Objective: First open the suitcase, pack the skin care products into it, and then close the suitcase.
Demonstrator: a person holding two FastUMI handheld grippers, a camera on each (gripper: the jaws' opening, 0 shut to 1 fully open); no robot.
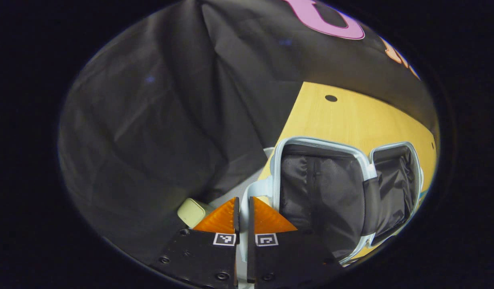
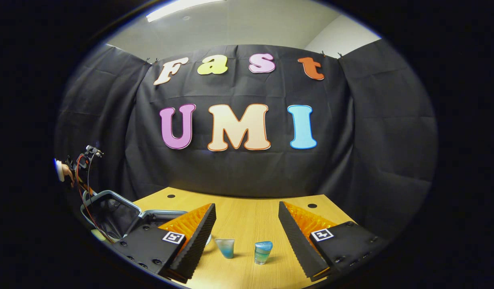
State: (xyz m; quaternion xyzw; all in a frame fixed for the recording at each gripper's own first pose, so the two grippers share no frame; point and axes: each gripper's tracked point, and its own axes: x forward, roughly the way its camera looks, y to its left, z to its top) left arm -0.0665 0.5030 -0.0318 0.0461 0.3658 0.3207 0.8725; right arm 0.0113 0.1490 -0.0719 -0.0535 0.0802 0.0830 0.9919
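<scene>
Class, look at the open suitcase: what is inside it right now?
The suitcase shows only dark fabric lining in both halves, no products. The left gripper covers its near corner.

— How is the light on your side?

— Dim. In my left gripper view the black cloth booth wall (image 1: 158,132) swallows most of it, and only the pale yellow wooden table (image 1: 331,120) looks bright. The dark lining of the open light-blue suitcase (image 1: 323,188) is murky and a little soft.

— And the right?

— Brighter. A white ceiling strip light (image 2: 182,9) glares at the top edge, and two small translucent blue skin care containers (image 2: 244,249) cast short shadows. The fisheye bends the table edge, and the rim goes blurry.
</scene>
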